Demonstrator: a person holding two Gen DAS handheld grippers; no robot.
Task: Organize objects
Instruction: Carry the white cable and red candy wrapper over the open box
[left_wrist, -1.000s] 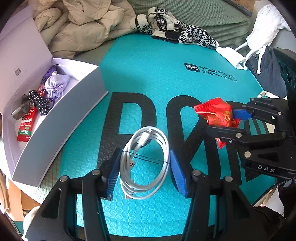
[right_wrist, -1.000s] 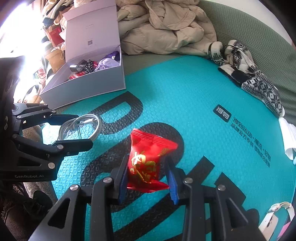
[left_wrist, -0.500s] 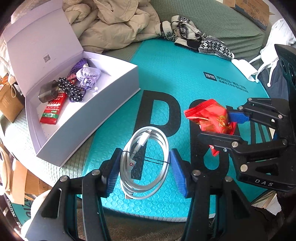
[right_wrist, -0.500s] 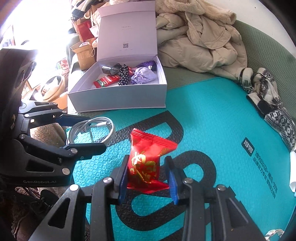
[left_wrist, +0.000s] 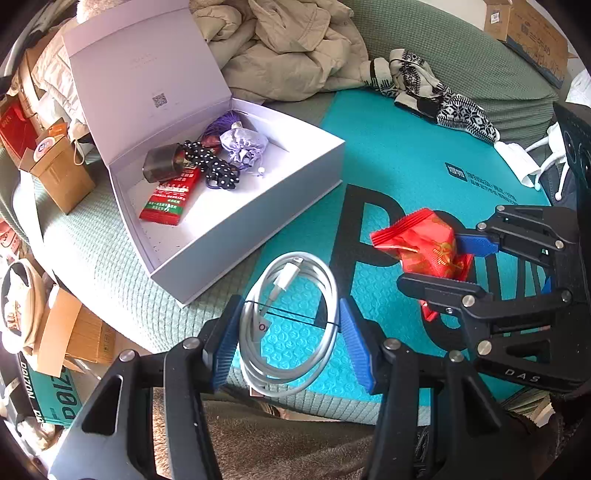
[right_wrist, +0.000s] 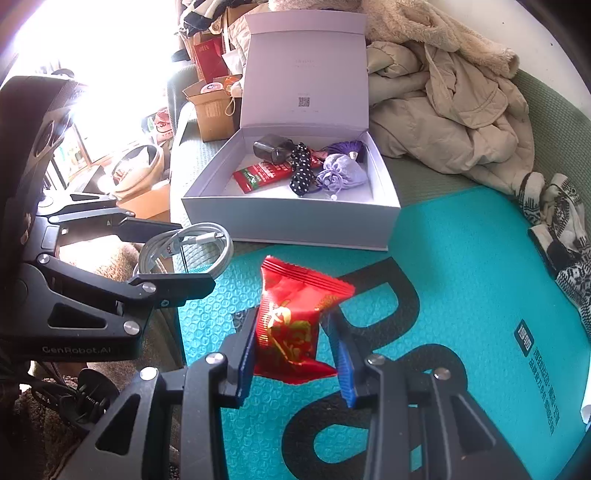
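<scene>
Nearest to us, our left gripper is closed on the coiled white cable, its blue pads pressing the coil from both sides so the loop stands between them, lifted clear of the teal mat near its front edge. Just beside it, our right gripper is clamped on the red snack packet, which sits upright between the pads with its crimped top edge sticking up above them; it too hangs above the mat and touches nothing else. Further out lies the open white box, lid raised, resting partly on the mat's edge and partly on the green cover. Inside it we already see a red-and-green packet, a dark grey case, a polka-dot scrunchie, a lilac pouch and a purple tassel, all crowded toward the hinge side, with bare floor on the near side. We judge the sorting well along: several items are boxed, two are in hand, and both remain to be carried over the front wall and released. Beyond the box, the patterned socks and the beige coat lie untouched; we cannot tell if they belong to the job.
</scene>
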